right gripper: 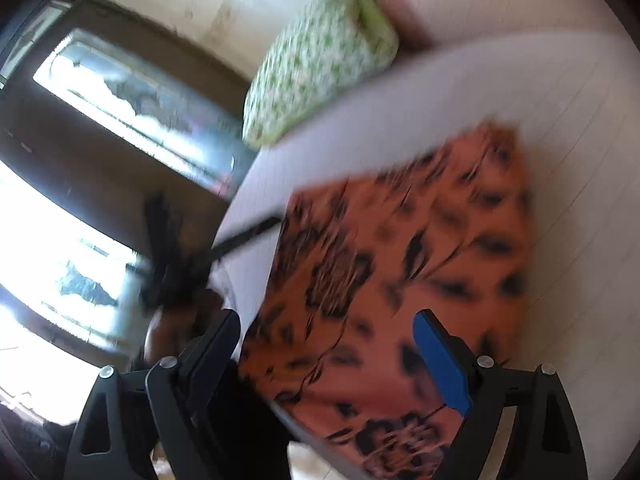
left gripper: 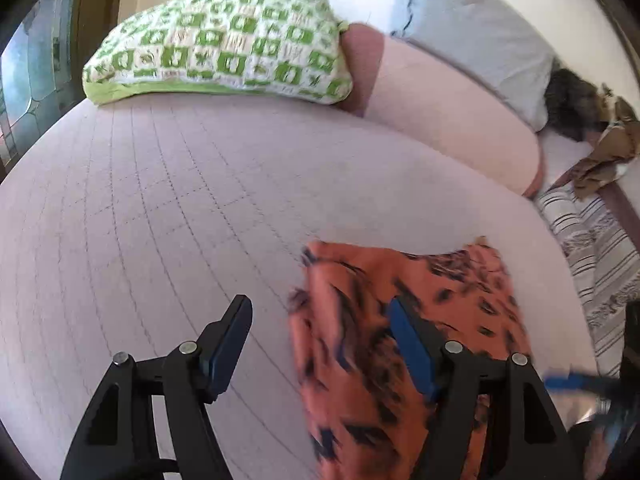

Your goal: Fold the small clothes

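Note:
An orange garment with black print (left gripper: 400, 320) lies on the pale pink quilted bed (left gripper: 160, 220), near its right edge. My left gripper (left gripper: 320, 312) is open and empty above the bed, its right finger over the garment's left part. In the right wrist view the garment (right gripper: 400, 260) lies flat and blurred by motion. My right gripper (right gripper: 328, 328) is open and empty above its near edge. The left gripper shows there as a dark blurred shape (right gripper: 172, 264) at the bed's edge.
A green and white crocheted pillow (left gripper: 216, 44) lies at the bed's far end beside a pink bolster (left gripper: 440, 108) and a grey pillow (left gripper: 480, 36). Striped cloth (left gripper: 592, 248) and a brown garment (left gripper: 604, 152) lie to the right. Windows (right gripper: 120, 92) stand beyond the bed's edge.

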Action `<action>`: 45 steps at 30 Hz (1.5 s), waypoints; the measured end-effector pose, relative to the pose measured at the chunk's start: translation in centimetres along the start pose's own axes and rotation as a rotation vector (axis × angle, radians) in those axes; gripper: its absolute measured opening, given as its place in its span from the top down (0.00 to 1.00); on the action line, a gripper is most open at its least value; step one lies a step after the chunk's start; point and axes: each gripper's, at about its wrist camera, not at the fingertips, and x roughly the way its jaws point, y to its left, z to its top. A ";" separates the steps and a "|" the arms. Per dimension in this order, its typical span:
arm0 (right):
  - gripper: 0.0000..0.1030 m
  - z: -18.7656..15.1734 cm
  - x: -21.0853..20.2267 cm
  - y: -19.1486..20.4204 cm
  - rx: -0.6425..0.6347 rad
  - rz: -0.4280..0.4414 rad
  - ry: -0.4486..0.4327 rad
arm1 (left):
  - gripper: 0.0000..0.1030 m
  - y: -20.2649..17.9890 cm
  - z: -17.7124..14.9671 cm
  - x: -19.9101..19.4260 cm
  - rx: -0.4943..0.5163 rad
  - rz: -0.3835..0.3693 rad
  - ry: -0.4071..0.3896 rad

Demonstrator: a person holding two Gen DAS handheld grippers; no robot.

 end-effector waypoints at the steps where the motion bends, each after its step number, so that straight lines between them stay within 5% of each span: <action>1: 0.13 -0.4 0.8 -0.1 -0.001 -0.007 0.027 | 0.33 0.3 0.2 0.6 0.010 0.022 0.013; 4: 0.12 -1.7 2.5 -0.6 -0.019 -0.027 0.040 | 0.36 0.9 0.3 2.8 0.014 0.056 0.078; 13: 0.12 -1.6 2.3 -0.7 0.022 -0.012 0.039 | 0.36 0.5 -0.1 3.4 0.032 0.070 0.067; 27: 0.12 -1.5 2.1 -0.5 0.023 -0.021 0.034 | 0.36 -1.1 -0.3 -0.5 0.057 0.100 0.015; 34: 0.12 0.5 -3.7 -2.4 0.060 -0.080 -0.133 | 0.24 0.0 -3.6 -3.5 -0.040 -0.109 0.015; 37: 0.12 1.4 -2.4 -6.1 0.138 -0.126 -0.084 | 0.24 -0.9 -5.4 -1.3 -0.018 -0.176 0.086; 41: 0.12 1.7 1.4 -8.6 0.196 -0.117 0.005 | 0.25 -2.0 -7.0 1.6 0.014 -0.151 0.139; 45: 0.31 1.8 3.1 -7.2 0.147 -0.176 0.052 | 0.55 -2.8 -6.7 1.8 0.045 -0.155 0.155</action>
